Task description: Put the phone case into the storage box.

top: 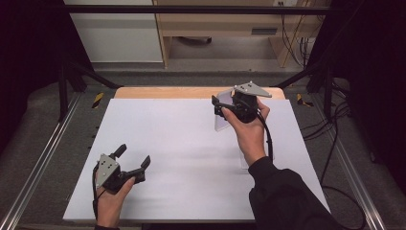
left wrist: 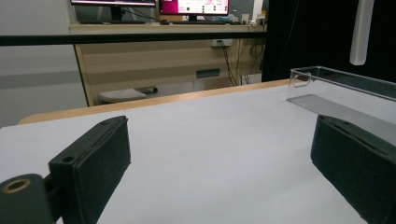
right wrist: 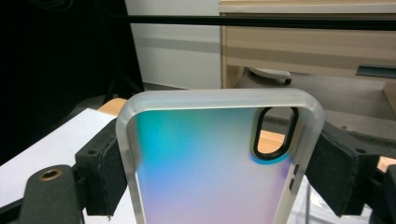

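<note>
The white table (top: 191, 158) carries a clear plastic tray (left wrist: 343, 81), seen in the left gripper view off to the right of that gripper's jaws, with a flat clear sheet lying just beside it. Above the far right part of the table the right gripper (top: 233, 109) holds a phone case (right wrist: 210, 163) up in the air, well off the surface. Its jaws pinch the case across its width, one pad on each long edge, just below the camera cut-out (the dark oval near the top corner). The case looks light and thin, with a frosted rim and an iridescent back; it should flex a little under a hard squeeze and its smooth edges could slip, so the rims are the sensible place to grip. The left gripper (top: 134, 160) rests low at the near left, jaws spread wide with nothing between them, well apart from the case
</note>
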Motion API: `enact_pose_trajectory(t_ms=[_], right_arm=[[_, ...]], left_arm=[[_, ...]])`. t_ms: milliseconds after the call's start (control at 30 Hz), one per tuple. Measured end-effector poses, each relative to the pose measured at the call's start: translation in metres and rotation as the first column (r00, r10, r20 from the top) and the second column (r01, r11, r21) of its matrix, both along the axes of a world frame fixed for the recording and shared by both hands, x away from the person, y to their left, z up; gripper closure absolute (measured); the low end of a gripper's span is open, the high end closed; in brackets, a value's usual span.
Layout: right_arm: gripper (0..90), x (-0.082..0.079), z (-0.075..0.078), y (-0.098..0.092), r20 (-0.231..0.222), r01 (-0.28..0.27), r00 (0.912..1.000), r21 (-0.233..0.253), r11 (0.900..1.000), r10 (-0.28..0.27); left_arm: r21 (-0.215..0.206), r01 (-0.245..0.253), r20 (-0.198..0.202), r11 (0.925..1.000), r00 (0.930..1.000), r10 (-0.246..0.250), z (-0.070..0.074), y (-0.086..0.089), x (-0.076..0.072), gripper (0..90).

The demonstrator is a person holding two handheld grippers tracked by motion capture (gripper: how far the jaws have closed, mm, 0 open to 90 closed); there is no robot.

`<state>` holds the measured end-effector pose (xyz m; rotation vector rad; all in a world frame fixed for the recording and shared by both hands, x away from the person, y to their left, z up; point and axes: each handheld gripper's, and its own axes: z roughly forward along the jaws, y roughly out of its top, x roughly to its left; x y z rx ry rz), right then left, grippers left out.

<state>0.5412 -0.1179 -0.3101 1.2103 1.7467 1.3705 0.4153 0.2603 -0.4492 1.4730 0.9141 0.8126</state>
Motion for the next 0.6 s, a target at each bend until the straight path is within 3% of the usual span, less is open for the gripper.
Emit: enact_pose_trajectory(t_ms=[233,433,600], right_arm=[[17.8,0.021,0.008,-0.012,0.025,0.053,0.9983,-0.027,0.998,-0.052],[17.8,0.034,0.012,-0.022,0.045,0.096,0.9945,-0.014,0.995,-0.095],[17.8,0.048,0.01,-0.035,0.055,0.157,0.9861,0.005,0.988,-0.157]], left_arm=[[-0.017,0.008,0.001,0.9998,1.0,-0.008,-0.002,0.01,0.003,3.9],[-0.021,0.007,-0.005,0.9997,1.0,-0.007,-0.002,0.011,0.003,3.8],[-0.023,0.005,-0.006,0.9997,1.0,-0.005,-0.003,0.011,0.003,3.8]])
